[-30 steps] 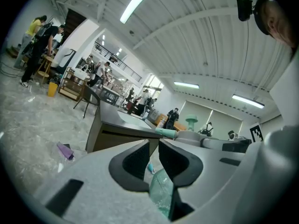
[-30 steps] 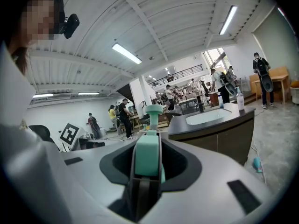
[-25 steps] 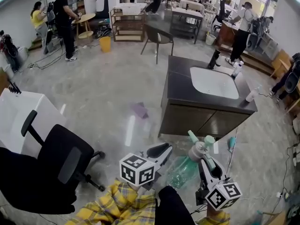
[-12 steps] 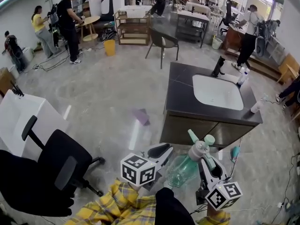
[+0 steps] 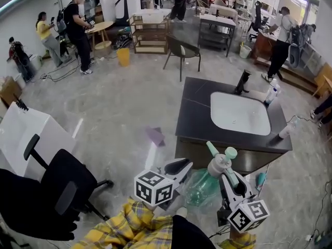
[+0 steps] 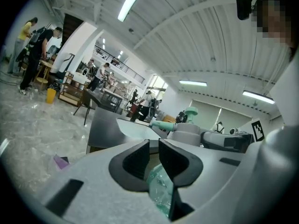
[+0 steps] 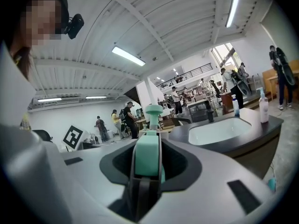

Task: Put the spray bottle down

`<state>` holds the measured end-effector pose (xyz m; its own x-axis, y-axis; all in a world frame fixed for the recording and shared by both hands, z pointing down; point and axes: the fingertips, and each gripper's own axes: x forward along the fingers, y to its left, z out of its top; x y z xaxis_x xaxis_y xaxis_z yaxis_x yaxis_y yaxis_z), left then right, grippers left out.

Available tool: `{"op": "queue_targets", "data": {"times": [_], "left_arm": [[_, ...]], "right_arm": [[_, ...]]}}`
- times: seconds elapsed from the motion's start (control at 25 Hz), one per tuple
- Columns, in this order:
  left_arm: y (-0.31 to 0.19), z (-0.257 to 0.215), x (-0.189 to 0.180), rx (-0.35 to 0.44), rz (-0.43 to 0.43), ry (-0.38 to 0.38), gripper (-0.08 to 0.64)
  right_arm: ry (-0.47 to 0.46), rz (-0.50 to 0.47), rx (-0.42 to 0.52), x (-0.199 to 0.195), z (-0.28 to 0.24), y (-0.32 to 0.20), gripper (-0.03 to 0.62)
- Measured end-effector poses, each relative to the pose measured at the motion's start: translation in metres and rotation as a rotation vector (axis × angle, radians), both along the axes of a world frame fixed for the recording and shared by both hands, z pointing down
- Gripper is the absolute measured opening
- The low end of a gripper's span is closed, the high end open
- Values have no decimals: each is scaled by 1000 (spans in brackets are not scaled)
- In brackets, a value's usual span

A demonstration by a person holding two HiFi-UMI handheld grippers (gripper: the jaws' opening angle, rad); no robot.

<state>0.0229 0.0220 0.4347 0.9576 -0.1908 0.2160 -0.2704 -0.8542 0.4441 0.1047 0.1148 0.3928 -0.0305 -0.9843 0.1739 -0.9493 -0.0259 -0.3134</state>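
Dark counter (image 5: 193,110), white basin (image 5: 239,114) sunk in its top; black faucet (image 5: 242,81) stands at the far edge, white bottle (image 5: 271,93) near the far right corner, small bottle (image 5: 284,131) on the right edge.

The pale grey polished stone floor (image 5: 114,102) runs the length of the hall. At the near right stands a dark counter block (image 5: 194,113) with a white oval basin (image 5: 240,113) and a black tap (image 5: 242,82). A black swivel chair (image 5: 62,183) sits near left beside a white cabinet (image 5: 21,134). Far off are a yellow bin (image 5: 123,56), wooden shelves (image 5: 150,32) and standing people. Long tube lamps (image 6: 133,1) light the white ribbed ceiling (image 6: 205,36).
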Motion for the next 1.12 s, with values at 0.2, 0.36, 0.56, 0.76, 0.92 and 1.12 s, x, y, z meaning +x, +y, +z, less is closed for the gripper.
{"op": "queue_targets", "data": {"times": [0.2,0.36,0.56,0.76,0.92,1.12], "left_arm": [[-19,-7,38,23,-26,2,58],[-28,-14,60,50,-33,15,59],[-41,-17,75,69,-56,15,58],[-57,-16,82,61,-93,27,58],[-75,-18,91,46,-95,51,58],[-102,-17,114,37,-70,49,58]], "right_arm": [[24,-54,36,34,-11,-23,115],[42,-89,64,54,-19,-38,115],[44,-120,94,72,-25,-56,115],[28,-144,87,81,-21,-73,115],[15,-155,83,86,-21,-88,115],[9,-149,97,102,-33,-114,115]]}}
